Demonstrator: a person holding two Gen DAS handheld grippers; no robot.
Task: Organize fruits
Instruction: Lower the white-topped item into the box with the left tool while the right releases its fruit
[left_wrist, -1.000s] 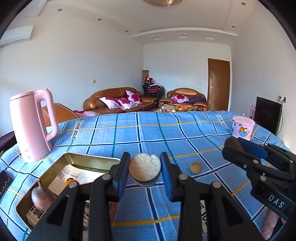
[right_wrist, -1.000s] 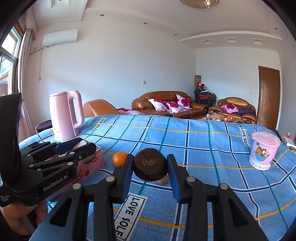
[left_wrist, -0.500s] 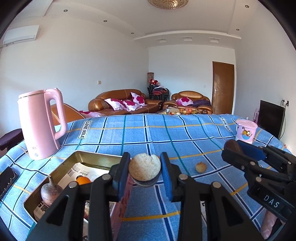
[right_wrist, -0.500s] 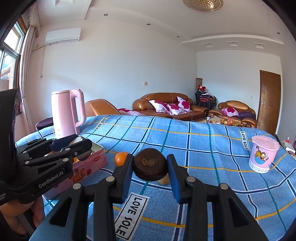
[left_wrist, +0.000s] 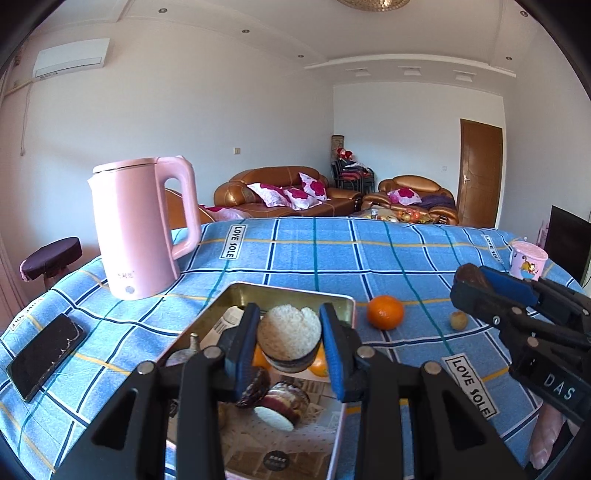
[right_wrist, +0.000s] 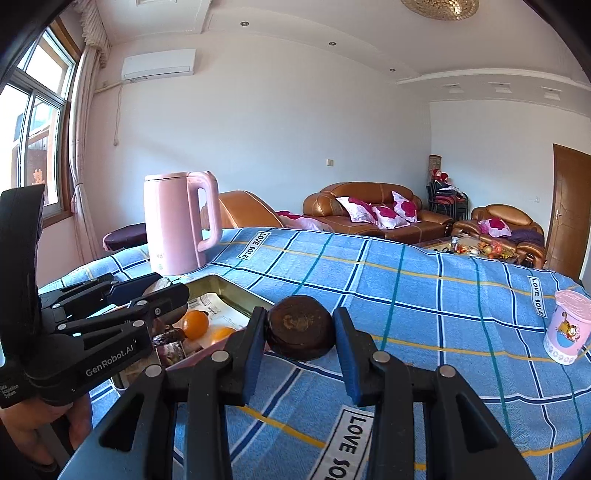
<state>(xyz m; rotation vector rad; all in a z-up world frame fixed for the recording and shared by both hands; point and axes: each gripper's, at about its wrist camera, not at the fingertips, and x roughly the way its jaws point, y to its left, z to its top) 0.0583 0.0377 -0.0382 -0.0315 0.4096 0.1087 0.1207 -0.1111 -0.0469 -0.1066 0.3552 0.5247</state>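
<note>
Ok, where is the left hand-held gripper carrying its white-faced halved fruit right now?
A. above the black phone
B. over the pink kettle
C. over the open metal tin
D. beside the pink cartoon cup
C: in the left wrist view, the left hand-held gripper holds the white-faced halved fruit directly above the open rectangular metal tin, which already contains oranges and cut fruit.

I see the tin on the table just before me, fruit inside it. The kettle stands behind it to the left, a phone further left. An orange lies right of the tin, a cup far right.
</note>
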